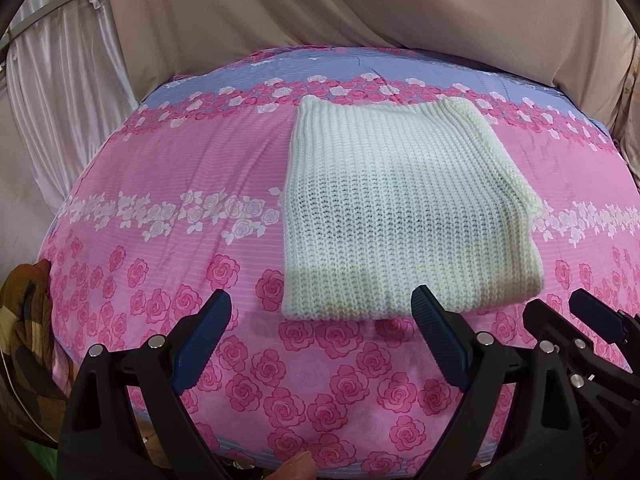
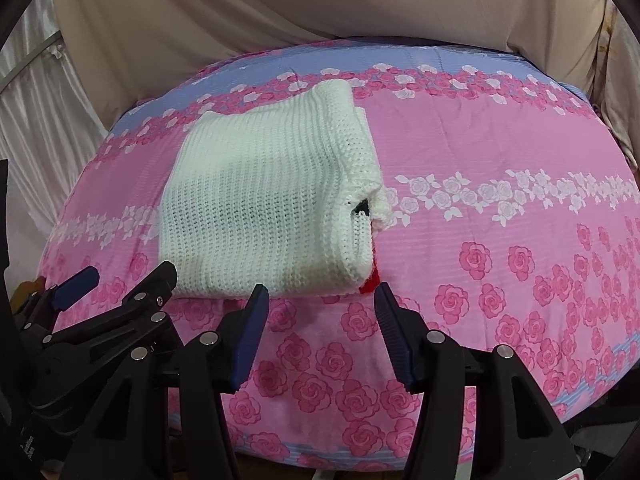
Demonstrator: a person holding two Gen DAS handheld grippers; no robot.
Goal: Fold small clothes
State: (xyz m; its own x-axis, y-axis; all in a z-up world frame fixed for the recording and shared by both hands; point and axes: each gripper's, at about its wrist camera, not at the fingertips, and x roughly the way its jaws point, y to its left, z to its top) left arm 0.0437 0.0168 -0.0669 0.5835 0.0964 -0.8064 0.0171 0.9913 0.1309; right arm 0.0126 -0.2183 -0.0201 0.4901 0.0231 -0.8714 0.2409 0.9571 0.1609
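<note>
Far left, a brown patterned cloth (image 1: 24, 320) is cut off by the frame edge. Left gripper (image 1: 322, 308): fingers wide, empty, just short of the folded white knit garment (image 1: 400, 208) on the rose-print bed (image 1: 160, 184). Red scrap (image 2: 370, 280) peeks from under its right edge; dark spot unidentifiable. Right gripper (image 2: 322, 300): fingers apart, empty.

White ribbed knit (image 1: 404, 208), pink rose-print sheet (image 1: 160, 184)
</note>
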